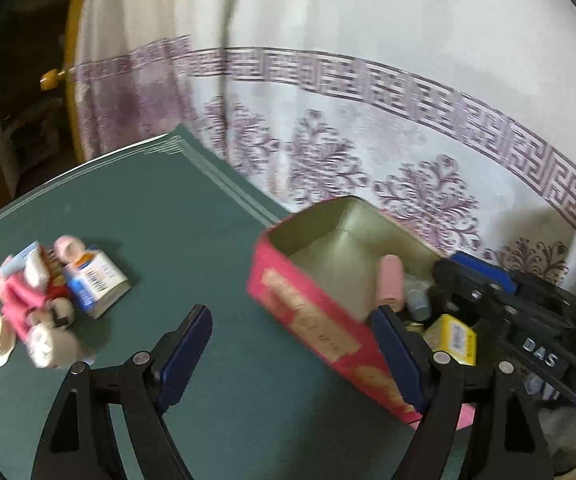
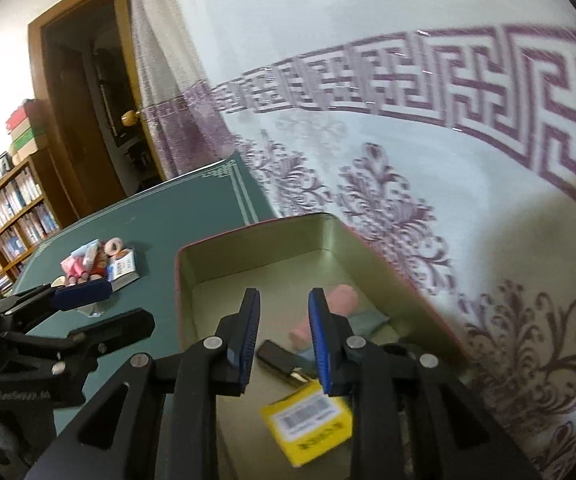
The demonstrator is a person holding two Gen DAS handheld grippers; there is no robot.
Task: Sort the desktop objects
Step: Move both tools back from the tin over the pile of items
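tin box (image 2: 327, 236): dull metal inside | tabletop (image 1: 160, 216): matt green | curtain (image 1: 367, 80): cloth (woven pattern)

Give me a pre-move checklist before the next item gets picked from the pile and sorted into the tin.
1. Left hand-held gripper open and holding nothing: ok.
2. Right hand-held gripper holding nothing, above the tin: ok.
3. Red tin open, floor space free: ok.
4. Yellow box and pink roll already inside the tin: ok.
5. Pile on the green table separated enough for a clean single grasp: not ok, items are heaped together.
6. Exact item type to pick: cannot tell, blurred.
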